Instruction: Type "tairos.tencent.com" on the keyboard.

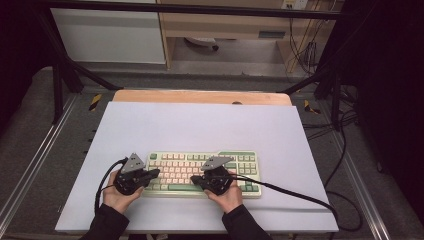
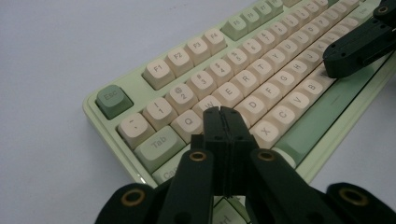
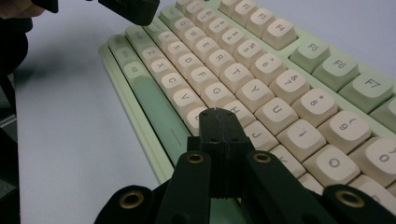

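Both grippers clenched over keyboard [image 1: 202, 172].
We see left gripper [image 2: 223, 112] tips above A/S keys, right gripper [image 3: 218, 113] tips near H/N; both empty.

My worktop [image 1: 200, 96] is pale wood, covered almost wholly by a white sheet [image 1: 200, 125], with bare wood showing at twelve o'clock. On the sheet, toward six o'clock, lies a green and cream keyboard [image 1: 200, 167].

High view overhead facing forward, gripper views close, all sharing keyboard [image 1: 202, 172]
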### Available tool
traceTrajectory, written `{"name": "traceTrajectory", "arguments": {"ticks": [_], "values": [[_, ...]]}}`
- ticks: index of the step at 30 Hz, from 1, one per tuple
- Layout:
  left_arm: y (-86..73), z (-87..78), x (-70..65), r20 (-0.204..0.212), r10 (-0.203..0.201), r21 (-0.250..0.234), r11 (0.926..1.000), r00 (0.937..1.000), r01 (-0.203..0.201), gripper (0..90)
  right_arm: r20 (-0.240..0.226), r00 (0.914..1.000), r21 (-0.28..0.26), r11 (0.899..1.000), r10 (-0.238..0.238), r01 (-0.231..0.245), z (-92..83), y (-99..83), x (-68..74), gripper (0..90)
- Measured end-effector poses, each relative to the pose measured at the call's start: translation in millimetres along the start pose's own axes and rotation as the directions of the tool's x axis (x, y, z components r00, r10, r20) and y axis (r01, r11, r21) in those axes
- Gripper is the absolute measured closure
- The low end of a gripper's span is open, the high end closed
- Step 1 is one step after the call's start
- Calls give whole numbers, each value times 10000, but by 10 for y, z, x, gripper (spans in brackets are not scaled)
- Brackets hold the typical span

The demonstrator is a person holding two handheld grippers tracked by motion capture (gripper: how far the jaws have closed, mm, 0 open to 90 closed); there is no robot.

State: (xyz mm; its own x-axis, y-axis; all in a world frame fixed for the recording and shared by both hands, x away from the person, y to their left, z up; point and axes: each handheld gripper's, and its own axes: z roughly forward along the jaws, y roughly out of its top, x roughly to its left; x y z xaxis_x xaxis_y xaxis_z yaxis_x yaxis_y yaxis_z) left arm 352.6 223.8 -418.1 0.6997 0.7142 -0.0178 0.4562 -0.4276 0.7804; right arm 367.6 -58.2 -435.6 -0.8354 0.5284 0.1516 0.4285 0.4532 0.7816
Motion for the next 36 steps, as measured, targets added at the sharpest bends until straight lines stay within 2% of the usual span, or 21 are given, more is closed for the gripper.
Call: {"name": "traceTrajectory", "arguments": {"ticks": [5,10,21,36], "values": [[2,-1,-1,0,-4,-12,10000,10000,4,899,22,10000,104,9999,-52,52,23,-11,-3,900],[0,-3,-4,11,3,-25,10000,10000,-3,899,74,10000,-25,10000,-62,62,-4,-3,6,900],[11,-21,-16,31,33,-79,10000,10000,-33,899,428,9990,-343,9993,-141,156,-238,83,-62,900],[48,-11,-64,119,104,-118,9999,9999,-103,899,941,9947,-517,9980,408,-361,-548,-117,-288,900]]}}
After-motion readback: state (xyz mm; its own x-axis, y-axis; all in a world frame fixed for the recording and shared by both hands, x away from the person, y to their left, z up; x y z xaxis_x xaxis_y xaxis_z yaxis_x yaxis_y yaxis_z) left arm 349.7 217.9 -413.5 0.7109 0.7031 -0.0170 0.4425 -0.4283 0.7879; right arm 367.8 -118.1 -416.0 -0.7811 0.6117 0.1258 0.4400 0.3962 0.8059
